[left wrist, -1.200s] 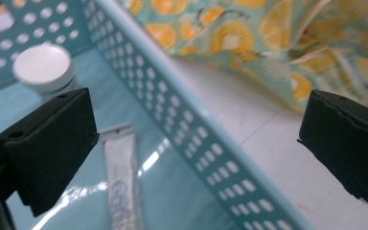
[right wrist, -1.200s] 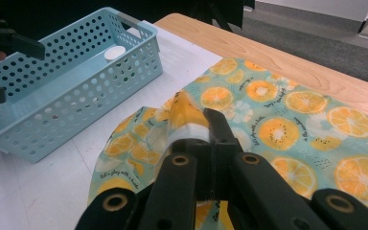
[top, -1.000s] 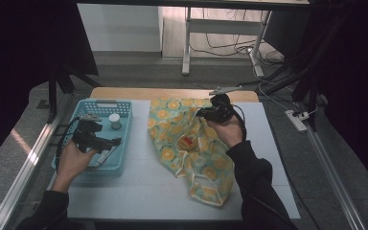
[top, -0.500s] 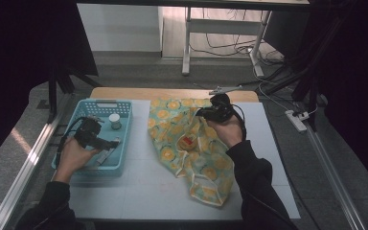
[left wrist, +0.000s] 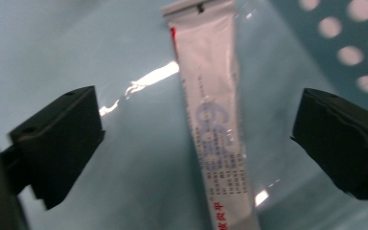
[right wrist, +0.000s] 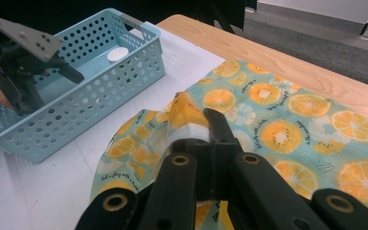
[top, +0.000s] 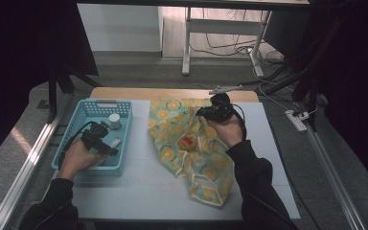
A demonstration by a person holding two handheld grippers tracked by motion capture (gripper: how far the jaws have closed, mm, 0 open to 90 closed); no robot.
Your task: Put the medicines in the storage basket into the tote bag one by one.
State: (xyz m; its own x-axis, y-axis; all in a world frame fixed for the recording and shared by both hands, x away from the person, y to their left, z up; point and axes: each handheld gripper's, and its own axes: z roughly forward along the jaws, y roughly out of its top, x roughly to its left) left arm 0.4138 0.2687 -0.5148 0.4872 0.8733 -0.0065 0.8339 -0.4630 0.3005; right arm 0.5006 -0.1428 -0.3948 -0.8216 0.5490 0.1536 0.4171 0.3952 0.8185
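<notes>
A white tube [left wrist: 211, 105] with blue print lies flat on the floor of the light blue perforated basket [top: 124, 120]. My left gripper [top: 109, 146] reaches down into the basket. Its jaws [left wrist: 199, 139] stand wide on either side of the tube without touching it, and they have just been closing a little. A teal cloth bag [top: 182, 143] printed with orange slices lies spread on the mat. My right gripper [top: 200, 114] is shut on the bag's upper edge [right wrist: 187, 112], holding a fold of it up. A red item [top: 188, 140] shows at the bag's middle.
A small white round jar [top: 114, 120] stands in the basket's far part. The basket [right wrist: 100, 91] sits at the left of a pale mat [top: 139, 191]. A wooden table edge [top: 124, 92] runs along the back, and metal rails flank both sides.
My left gripper has sunk lower into the basket, closer to the tube. The right gripper and the cloth bag have not moved.
</notes>
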